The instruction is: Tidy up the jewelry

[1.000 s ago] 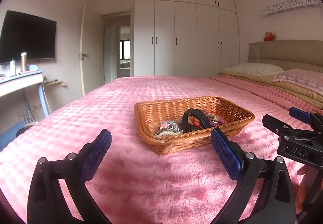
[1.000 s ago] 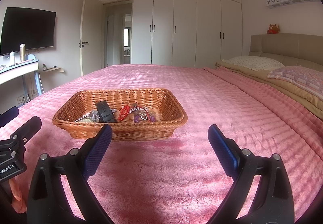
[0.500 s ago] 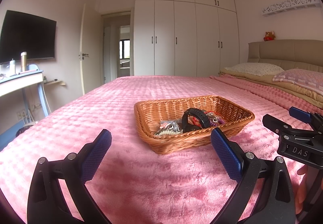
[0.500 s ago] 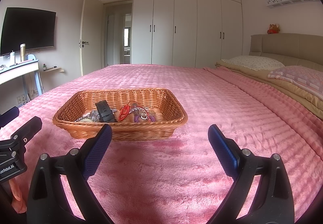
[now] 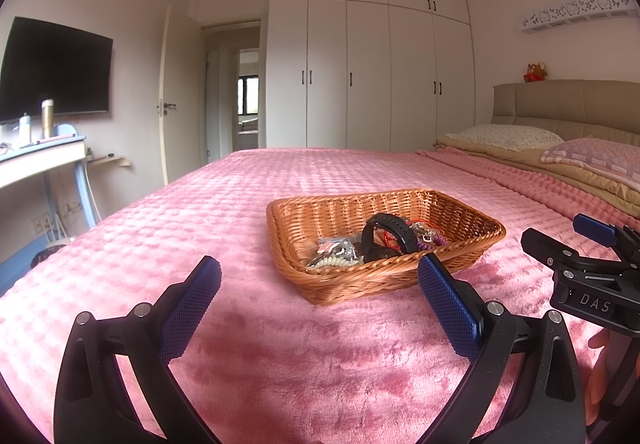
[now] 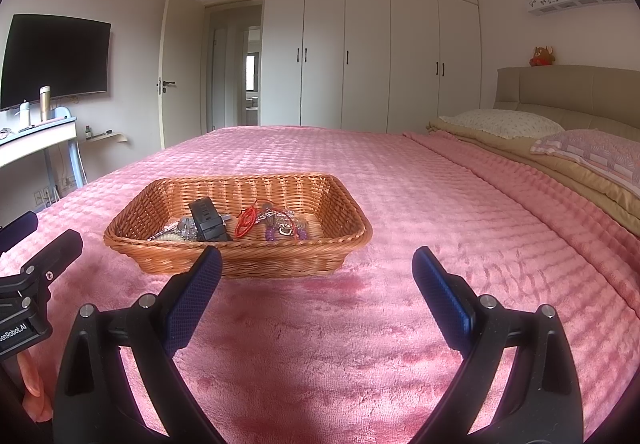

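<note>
Basket: a wicker basket (image 5: 384,244) sits on the pink bedspread (image 5: 248,212), ahead of both grippers; its long axis runs across the bed, roughly side to side in the right wrist view, one corner turned toward the left wrist camera.
Jewelry: all of it lies inside the basket, heaped on the floor of it, nothing on the bedspread around the basket.
Black watch: the black watch (image 5: 386,236) stands near the basket's middle; the left wrist view shows its strap as an upright loop, while the right wrist view shows it (image 6: 208,222) nearly edge-on as a dark block.
Red cord piece: a red cord piece (image 6: 245,222) lies just beside the watch, plain in the right wrist view, mostly hidden behind the strap in the left one.
Purple beads: purple beads (image 6: 286,231) with a silver chain lie beyond the red piece, toward the basket's headboard-side end.
Pale beaded strand: a pale beaded strand (image 5: 332,262) lies at the basket's other end; it may be a pearl bracelet, too small to be sure.
Left gripper: the left gripper (image 5: 318,294) is spread wide, holding nothing, short of the basket's near wall.
Right gripper: the right gripper (image 6: 316,286) is spread wide too, empty, short of the basket and offset toward its headboard-side end.
Cross views: each camera catches the other gripper at its frame edge beside the basket.
</note>
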Motion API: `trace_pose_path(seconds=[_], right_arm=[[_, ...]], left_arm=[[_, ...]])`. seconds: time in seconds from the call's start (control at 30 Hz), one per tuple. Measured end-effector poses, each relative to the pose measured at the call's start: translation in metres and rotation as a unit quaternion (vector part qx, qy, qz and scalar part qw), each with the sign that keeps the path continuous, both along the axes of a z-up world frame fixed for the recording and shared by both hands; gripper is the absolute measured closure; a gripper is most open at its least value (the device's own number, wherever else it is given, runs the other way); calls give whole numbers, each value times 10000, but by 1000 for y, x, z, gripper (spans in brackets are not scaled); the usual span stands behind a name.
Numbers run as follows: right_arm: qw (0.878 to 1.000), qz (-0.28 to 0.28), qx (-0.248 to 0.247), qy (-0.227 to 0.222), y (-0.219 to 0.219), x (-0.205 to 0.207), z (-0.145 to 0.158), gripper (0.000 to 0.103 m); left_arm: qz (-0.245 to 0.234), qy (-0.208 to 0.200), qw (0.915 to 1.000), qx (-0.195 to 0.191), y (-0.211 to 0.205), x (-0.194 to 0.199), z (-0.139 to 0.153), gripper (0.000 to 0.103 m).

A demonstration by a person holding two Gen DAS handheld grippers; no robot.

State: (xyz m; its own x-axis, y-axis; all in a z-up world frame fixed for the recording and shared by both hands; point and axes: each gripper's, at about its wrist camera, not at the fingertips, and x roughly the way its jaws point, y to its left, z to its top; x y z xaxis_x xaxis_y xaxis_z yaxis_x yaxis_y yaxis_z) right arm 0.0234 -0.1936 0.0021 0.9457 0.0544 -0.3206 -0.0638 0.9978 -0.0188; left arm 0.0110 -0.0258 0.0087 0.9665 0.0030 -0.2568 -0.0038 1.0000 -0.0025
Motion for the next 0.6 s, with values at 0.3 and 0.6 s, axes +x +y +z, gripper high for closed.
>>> trace_pose_path(seconds=[0.3, 0.6], right_arm=[[10000, 2, -4, 10, 0, 0, -1, 12], [10000, 6, -2, 20, 0, 1, 0, 12]], left_arm=[[-58, -44, 10000, -31, 2, -3, 1, 7], [-100, 30, 9999, -67, 2, -2, 3, 7]])
